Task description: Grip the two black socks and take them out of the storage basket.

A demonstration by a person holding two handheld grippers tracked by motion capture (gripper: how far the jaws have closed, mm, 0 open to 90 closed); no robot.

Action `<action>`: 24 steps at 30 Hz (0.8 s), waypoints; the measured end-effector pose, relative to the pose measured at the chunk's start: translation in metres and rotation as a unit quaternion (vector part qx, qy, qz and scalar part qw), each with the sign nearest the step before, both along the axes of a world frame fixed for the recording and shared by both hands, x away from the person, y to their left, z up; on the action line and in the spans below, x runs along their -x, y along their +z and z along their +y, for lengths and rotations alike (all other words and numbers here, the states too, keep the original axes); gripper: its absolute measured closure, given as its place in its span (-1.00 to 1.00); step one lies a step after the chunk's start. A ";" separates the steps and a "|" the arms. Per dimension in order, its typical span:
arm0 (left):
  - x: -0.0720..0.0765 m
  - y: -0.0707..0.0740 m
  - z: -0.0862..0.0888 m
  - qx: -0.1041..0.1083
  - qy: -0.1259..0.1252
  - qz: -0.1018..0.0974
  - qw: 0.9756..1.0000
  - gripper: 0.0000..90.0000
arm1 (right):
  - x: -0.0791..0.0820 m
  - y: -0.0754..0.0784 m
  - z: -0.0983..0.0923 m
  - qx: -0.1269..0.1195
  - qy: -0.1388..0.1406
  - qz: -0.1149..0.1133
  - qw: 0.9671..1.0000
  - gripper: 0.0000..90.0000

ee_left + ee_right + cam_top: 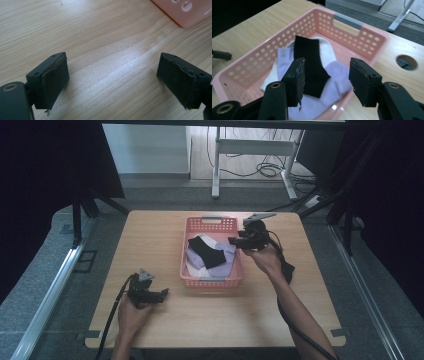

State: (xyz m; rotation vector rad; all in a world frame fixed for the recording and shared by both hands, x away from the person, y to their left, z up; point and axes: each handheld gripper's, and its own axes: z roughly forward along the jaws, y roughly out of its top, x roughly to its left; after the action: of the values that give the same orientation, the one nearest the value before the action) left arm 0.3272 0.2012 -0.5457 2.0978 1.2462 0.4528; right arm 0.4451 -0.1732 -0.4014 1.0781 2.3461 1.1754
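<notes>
Centrally, perforated pink plastic basket on pale woodgrain desk, black sock draped over seemingly lilac and white socks inside, right gripper fingers half-spread and empty at basket's right rim, left gripper fingers wide, lower left.

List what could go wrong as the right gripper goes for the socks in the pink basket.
1. The black sock lies across a lavender sock and a white one; the right gripper, fingers apart and empty above the pile, may pinch two layers at once.
2. It hovers at the pink basket near its right wall; a low approach could knock or drag the basket.
3. The left gripper sits open on the table, not steadying the basket.
</notes>
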 end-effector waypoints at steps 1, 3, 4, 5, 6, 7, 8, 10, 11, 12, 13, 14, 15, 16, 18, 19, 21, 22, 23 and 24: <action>0.000 0.000 0.000 0.000 0.000 0.000 1.000 -0.77 | -0.002 -0.001 0.008 0.004 0.006 -0.001 1.000 0.06; 0.000 0.000 0.000 0.000 0.000 0.000 1.000 -0.77 | -0.005 -0.004 0.019 0.009 0.014 0.000 1.000 0.08; 0.000 0.000 0.000 0.000 0.000 0.000 1.000 -0.77 | -0.006 -0.005 0.023 0.012 0.017 0.000 1.000 0.09; 0.000 0.000 0.000 -0.001 -0.001 0.000 1.000 -0.77 | -0.007 -0.007 0.029 0.014 0.019 -0.001 1.000 0.10; 0.000 0.000 0.000 -0.002 -0.002 0.001 1.000 -0.77 | -0.009 -0.009 0.033 0.017 0.023 -0.003 1.000 0.10; 0.000 0.000 0.000 -0.002 -0.002 0.001 1.000 -0.77 | -0.011 -0.011 0.038 0.016 0.027 0.000 1.000 0.11; 0.000 0.000 0.000 -0.002 -0.002 0.001 1.000 -0.77 | -0.012 -0.013 0.041 0.014 0.028 0.002 1.000 0.12; 0.000 0.000 0.000 -0.002 -0.002 0.001 1.000 -0.77 | -0.016 -0.017 0.047 0.013 0.031 0.005 0.999 0.14; 0.000 0.000 0.000 -0.002 -0.002 0.001 1.000 -0.77 | -0.017 -0.020 0.051 0.015 0.033 0.009 0.999 0.14; 0.000 0.000 0.000 -0.002 -0.002 0.001 1.000 -0.77 | -0.020 -0.023 0.054 0.018 0.035 0.008 0.999 0.14; 0.000 0.000 0.000 -0.002 -0.002 0.001 1.000 -0.77 | -0.021 -0.025 0.057 0.020 0.035 0.012 0.999 0.15; 0.000 0.000 0.000 -0.002 -0.002 0.001 1.000 -0.77 | -0.023 -0.027 0.060 0.020 0.038 0.013 0.999 0.15; 0.000 0.000 0.000 -0.002 -0.002 0.001 1.000 -0.77 | -0.025 -0.030 0.064 0.021 0.040 0.016 0.999 0.16; 0.000 0.000 0.000 -0.002 -0.002 0.000 1.000 -0.77 | -0.027 -0.032 0.067 0.021 0.043 0.018 0.999 0.16; 0.000 0.000 0.000 -0.002 -0.002 0.001 1.000 -0.77 | -0.031 -0.038 0.075 0.031 0.048 0.019 0.998 0.16; 0.000 0.000 0.000 -0.002 -0.002 0.001 1.000 -0.77 | -0.033 -0.041 0.078 0.036 0.050 0.019 0.998 0.16; 0.000 0.000 0.001 -0.003 -0.003 0.001 1.000 -0.77 | -0.036 -0.046 0.084 0.035 0.052 0.023 0.998 0.16; 0.000 0.000 0.001 -0.003 -0.003 0.001 1.000 -0.77 | -0.038 -0.048 0.086 0.035 0.053 0.023 0.998 0.16; 0.000 0.000 0.001 -0.003 -0.003 0.001 1.000 -0.77 | -0.040 -0.051 0.089 0.039 0.055 0.023 0.997 0.16; 0.000 0.000 0.001 -0.003 -0.003 0.001 1.000 -0.77 | -0.042 -0.053 0.091 0.041 0.054 0.026 0.997 0.16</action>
State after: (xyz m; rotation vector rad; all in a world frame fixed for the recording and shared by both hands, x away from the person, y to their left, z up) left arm 0.3274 0.2017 -0.5456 2.1064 1.2408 0.4526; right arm 0.4867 -0.0818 -0.4548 0.9767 2.4966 1.0887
